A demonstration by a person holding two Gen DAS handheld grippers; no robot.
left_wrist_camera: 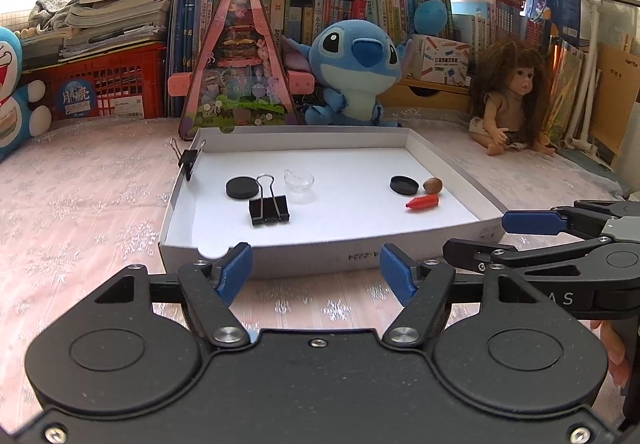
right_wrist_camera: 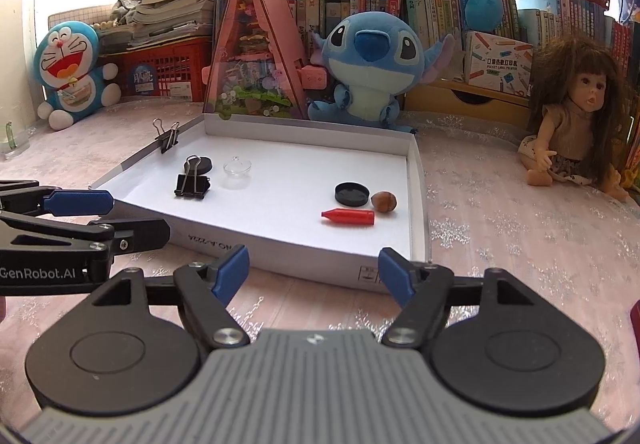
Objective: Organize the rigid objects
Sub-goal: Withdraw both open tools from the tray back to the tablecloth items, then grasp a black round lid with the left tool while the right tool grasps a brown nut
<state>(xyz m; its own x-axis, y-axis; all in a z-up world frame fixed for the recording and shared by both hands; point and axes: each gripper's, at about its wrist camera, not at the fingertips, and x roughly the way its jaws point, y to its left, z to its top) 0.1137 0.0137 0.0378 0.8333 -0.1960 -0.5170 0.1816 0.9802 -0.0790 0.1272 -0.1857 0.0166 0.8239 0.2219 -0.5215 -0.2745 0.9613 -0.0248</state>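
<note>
A shallow white box lid (left_wrist_camera: 320, 244) (right_wrist_camera: 418, 196) lies on the pink cloth. In it are a black binder clip (left_wrist_camera: 269, 209) (right_wrist_camera: 191, 183), a black disc (left_wrist_camera: 241, 188) (right_wrist_camera: 204, 164), a small clear glass lid (left_wrist_camera: 299, 182) (right_wrist_camera: 237, 167), a second black disc (left_wrist_camera: 405, 185) (right_wrist_camera: 352, 193), a brown nut (left_wrist_camera: 433, 185) (right_wrist_camera: 384, 201) and a red bullet-shaped piece (left_wrist_camera: 423, 201) (right_wrist_camera: 348, 217). Another binder clip (left_wrist_camera: 188, 160) (right_wrist_camera: 167, 138) grips the lid's left wall. My left gripper (left_wrist_camera: 316, 270) and right gripper (right_wrist_camera: 314, 268) hover open and empty just before the lid's near wall, side by side.
Behind the lid stand a pink triangular toy case (left_wrist_camera: 238, 64), a blue plush (left_wrist_camera: 356, 68) and a doll (left_wrist_camera: 508, 96). A red crate (left_wrist_camera: 100, 88), stacked books and a bookshelf fill the back. A Doraemon plush (right_wrist_camera: 72, 72) sits at the left.
</note>
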